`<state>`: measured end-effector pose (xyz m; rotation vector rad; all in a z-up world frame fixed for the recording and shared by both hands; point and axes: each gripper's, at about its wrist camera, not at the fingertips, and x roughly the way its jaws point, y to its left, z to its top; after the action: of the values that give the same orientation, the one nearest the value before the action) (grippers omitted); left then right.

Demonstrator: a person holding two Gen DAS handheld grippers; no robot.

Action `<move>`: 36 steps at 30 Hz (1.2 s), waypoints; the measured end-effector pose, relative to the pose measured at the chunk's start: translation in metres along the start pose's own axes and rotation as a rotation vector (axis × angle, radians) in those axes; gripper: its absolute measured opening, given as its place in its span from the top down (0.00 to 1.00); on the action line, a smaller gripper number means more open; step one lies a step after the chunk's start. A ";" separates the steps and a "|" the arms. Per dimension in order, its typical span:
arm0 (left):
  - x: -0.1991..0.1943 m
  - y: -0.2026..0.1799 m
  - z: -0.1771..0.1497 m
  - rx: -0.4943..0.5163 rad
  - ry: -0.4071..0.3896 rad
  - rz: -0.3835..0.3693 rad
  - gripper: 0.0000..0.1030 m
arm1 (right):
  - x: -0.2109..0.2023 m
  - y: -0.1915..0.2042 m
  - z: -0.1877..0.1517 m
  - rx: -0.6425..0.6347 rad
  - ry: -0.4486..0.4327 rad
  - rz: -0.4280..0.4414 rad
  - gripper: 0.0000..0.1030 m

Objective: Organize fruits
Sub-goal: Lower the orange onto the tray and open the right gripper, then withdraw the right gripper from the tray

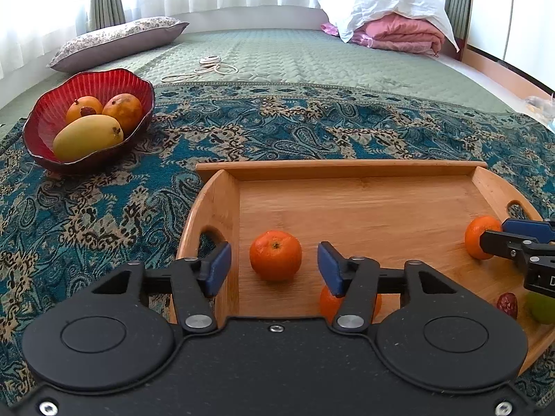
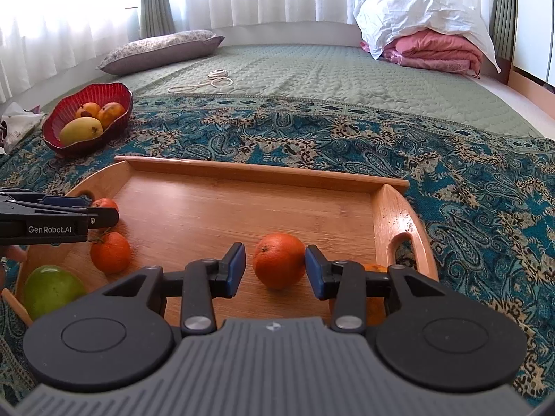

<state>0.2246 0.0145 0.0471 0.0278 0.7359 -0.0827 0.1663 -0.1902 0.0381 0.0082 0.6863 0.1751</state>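
A wooden tray lies on the patterned cloth and holds several fruits. My left gripper is open around a tangerine at the tray's left end; its left finger hangs over the tray wall. A second tangerine lies under its right finger. My right gripper is open around an orange at the tray's right end, the right pad touching it. The tray also holds two tangerines and a green mango. A red bowl holds mangoes.
The red bowl stands far left on the blue paisley cloth. A dark red fruit lies in the tray. Behind are a coiled cord, a pillow and folded pink bedding.
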 end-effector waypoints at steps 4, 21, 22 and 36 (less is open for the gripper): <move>-0.009 0.000 -0.002 0.000 -0.012 0.000 0.42 | -0.006 -0.001 -0.003 0.009 -0.008 0.001 0.44; -0.061 -0.002 -0.023 -0.007 -0.085 -0.019 0.18 | -0.045 -0.002 -0.018 0.087 -0.102 0.039 0.26; -0.064 -0.002 -0.024 -0.007 -0.092 -0.019 0.18 | -0.048 -0.003 -0.020 0.097 -0.109 0.042 0.26; -0.102 -0.005 -0.052 -0.018 -0.126 -0.030 0.18 | -0.077 0.012 -0.043 0.035 -0.184 0.011 0.14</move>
<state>0.1135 0.0192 0.0769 -0.0055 0.6112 -0.1054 0.0790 -0.1927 0.0544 0.0615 0.5054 0.1707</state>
